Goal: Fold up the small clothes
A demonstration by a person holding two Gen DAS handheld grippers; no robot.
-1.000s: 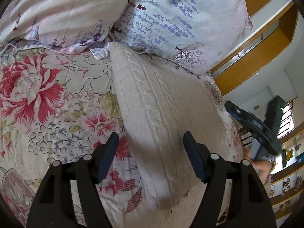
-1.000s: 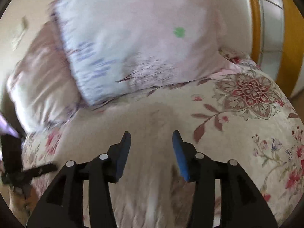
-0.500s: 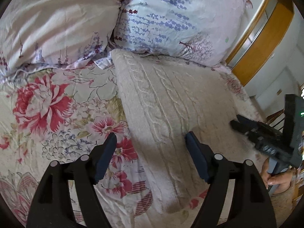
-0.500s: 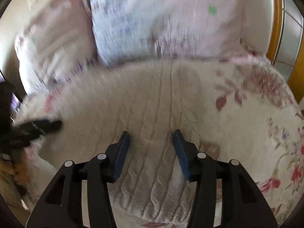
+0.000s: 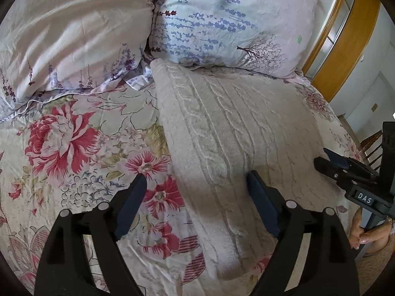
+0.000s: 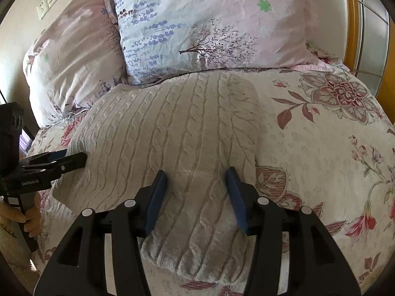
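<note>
Cable-knit sweater [image 5: 229, 133] lies flat on the floral bed [image 5: 74, 133], its far edge against the pillows [image 6: 197, 24], ready for a fold. Left gripper [image 5: 195, 194], fingers just opening wide, straddles its near left edge; right gripper [image 6: 195, 192], fingers spread, hovers over its near end, pinching nothing.
</note>
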